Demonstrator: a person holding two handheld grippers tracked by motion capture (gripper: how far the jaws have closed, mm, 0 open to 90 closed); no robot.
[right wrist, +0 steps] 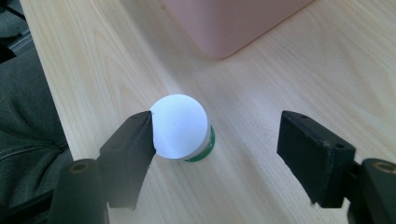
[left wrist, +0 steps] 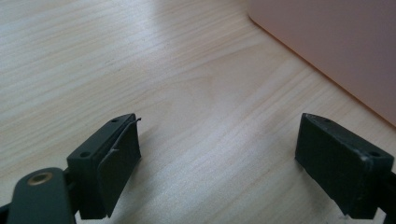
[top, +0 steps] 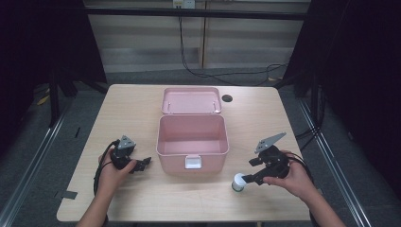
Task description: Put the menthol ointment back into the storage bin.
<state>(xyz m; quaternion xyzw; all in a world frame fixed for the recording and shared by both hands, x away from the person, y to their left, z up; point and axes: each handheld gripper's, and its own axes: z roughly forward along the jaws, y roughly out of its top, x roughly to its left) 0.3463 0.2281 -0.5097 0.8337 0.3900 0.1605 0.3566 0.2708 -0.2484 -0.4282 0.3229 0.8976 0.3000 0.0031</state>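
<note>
A pink box (top: 192, 135) stands open in the middle of the table, its lid (top: 191, 100) folded back behind it. A small white-capped bottle with a green base (top: 239, 182) stands upright near the front right of the box. My right gripper (top: 249, 170) is open around the bottle (right wrist: 181, 126), whose cap touches the left jaw while the other jaw stands well off it. My left gripper (top: 143, 164) is open just left of the box's front corner, low over the bare wood (left wrist: 219, 135), with nothing between its jaws. The pink box wall (left wrist: 336, 42) lies ahead of it on the right.
The light wooden table (top: 132, 109) has a dark round hole (top: 227, 98) at the back right of the lid. The table's front edge (right wrist: 51, 102) runs close beside the bottle, with the person's dark trouser leg (right wrist: 23, 135) beyond it. Cables trail on the floor behind the table.
</note>
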